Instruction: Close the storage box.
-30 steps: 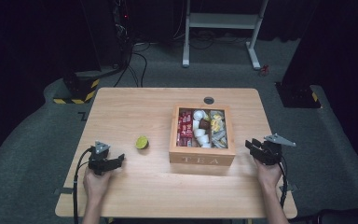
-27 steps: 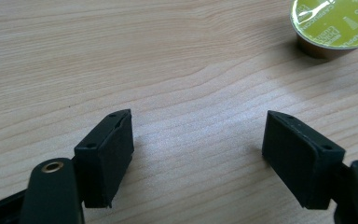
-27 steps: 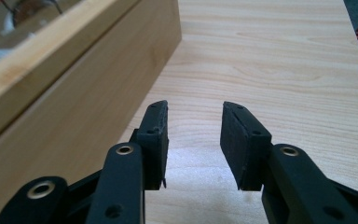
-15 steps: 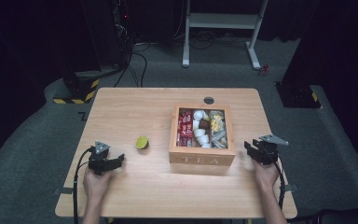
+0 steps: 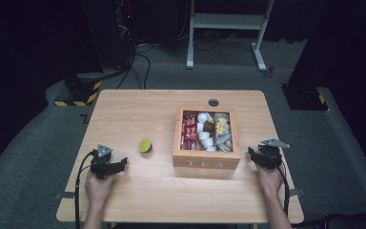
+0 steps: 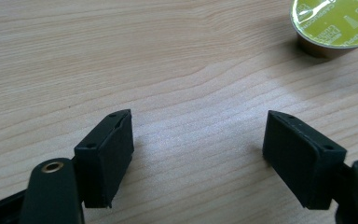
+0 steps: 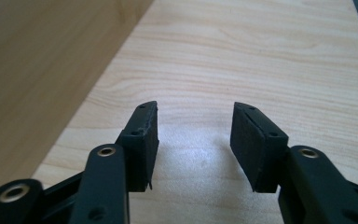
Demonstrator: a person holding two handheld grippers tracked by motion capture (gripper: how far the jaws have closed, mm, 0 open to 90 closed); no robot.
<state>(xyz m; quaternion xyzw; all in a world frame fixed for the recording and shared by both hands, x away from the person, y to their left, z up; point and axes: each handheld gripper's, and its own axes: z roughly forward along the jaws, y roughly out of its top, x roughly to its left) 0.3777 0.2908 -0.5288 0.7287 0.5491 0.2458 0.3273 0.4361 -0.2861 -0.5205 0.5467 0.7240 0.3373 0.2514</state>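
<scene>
On the pale, fine-grained wooden bench [image 5: 138, 186], the left hand-held gripper [image 6: 198, 154] rests with its flat black pads spread wide and nothing between them; a round capsule with a glossy lime-green foil lid [image 6: 335, 21] sits near, ahead of it. The right hand-held gripper [image 7: 194, 144] has just been opening, jaws empty, beside the smooth wooden wall of a square tea box [image 5: 207, 162] packed with sachets and capsules.

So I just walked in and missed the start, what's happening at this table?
A person holds a black two-jaw tool in each hand on the light wooden table. The left tool is open and empty, near a small green-lidded coffee capsule. The right tool, beside the wooden tea box, has just been opening, nothing between its jaws.
</scene>
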